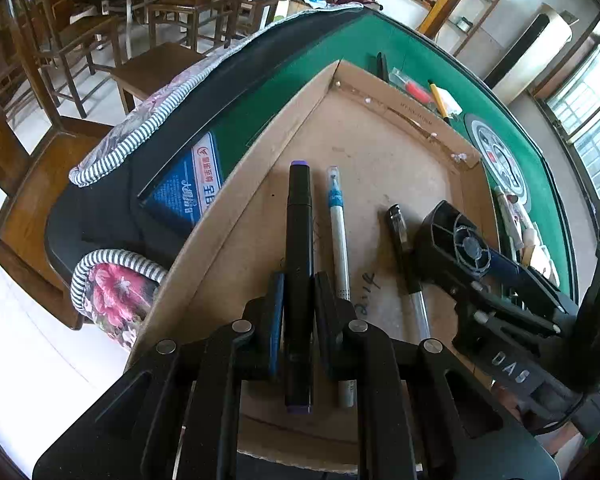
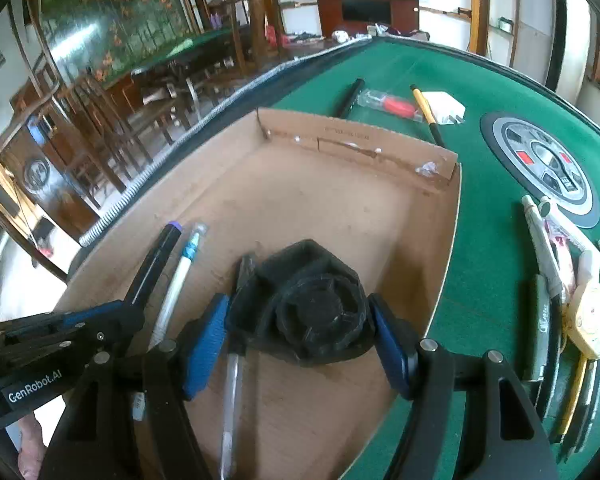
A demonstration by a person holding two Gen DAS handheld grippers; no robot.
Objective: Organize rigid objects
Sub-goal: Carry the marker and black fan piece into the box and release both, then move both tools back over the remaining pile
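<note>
A shallow cardboard tray (image 1: 380, 168) (image 2: 300, 200) lies on the green table. My left gripper (image 1: 298, 292) is shut on a black marker with purple ends (image 1: 299, 240) (image 2: 156, 256), held low over the tray. A white pen with a blue grip (image 1: 338, 236) (image 2: 176, 280) lies beside it. A clear pen with a black cap (image 1: 400, 240) (image 2: 232, 392) lies further right. My right gripper (image 2: 300, 332) (image 1: 496, 280) is shut on a black plastic fan-like part (image 2: 312, 304) (image 1: 456, 240) inside the tray.
On the felt beyond the tray lie a black pen (image 2: 350, 96), a red item in a clear bag (image 2: 392, 106) and a yellow pen (image 2: 426, 114). More pens and tubes (image 2: 556, 280) lie at the right. A round panel (image 2: 540, 164) sits in the table. Chairs stand at the left.
</note>
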